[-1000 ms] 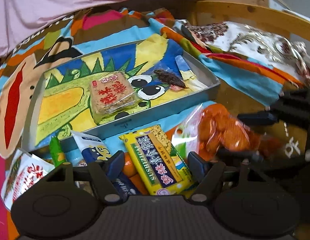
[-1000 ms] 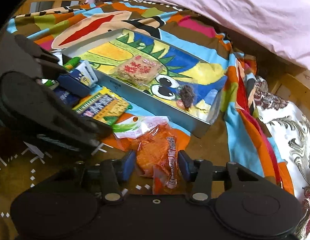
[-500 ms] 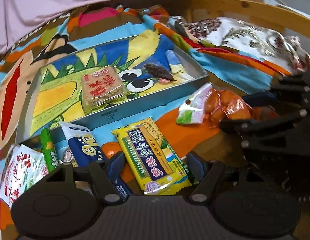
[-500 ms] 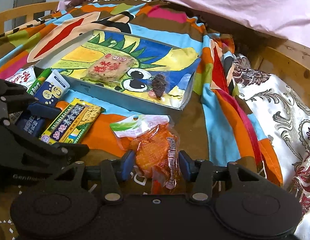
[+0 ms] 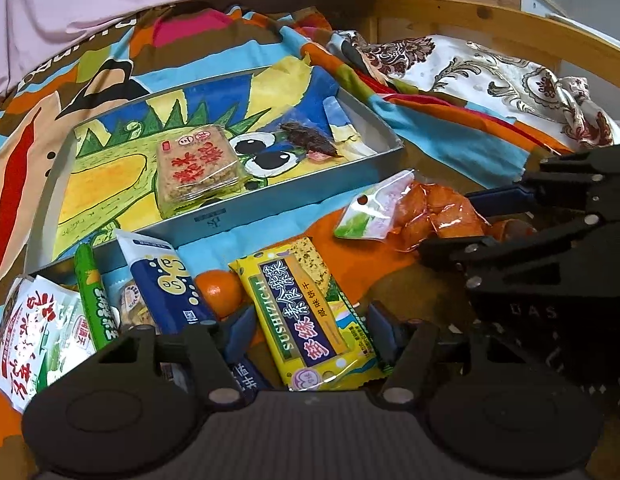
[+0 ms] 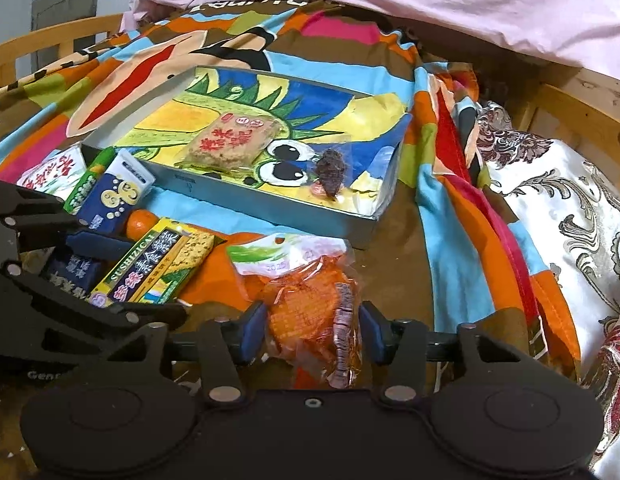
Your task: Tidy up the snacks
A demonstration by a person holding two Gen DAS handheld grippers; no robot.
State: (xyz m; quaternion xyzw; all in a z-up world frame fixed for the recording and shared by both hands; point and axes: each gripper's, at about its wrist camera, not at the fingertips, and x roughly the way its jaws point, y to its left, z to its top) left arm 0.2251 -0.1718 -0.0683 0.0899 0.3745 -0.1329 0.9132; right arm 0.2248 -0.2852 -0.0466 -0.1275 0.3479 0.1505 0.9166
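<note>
My right gripper (image 6: 311, 334) has its jaws opening around the orange snack bag (image 6: 310, 304), which lies on the bed just in front of the tray (image 6: 270, 210); the pads look a little off it. My left gripper (image 5: 310, 334) has its jaws closing around the yellow cracker pack (image 5: 310, 320), not yet pressing, I think. I should squeeze gently on the pack's middle, then lift it into the tray beside the rice cake (image 5: 200, 168). Only my left view shows the white packet (image 5: 34, 336) whole.
</note>
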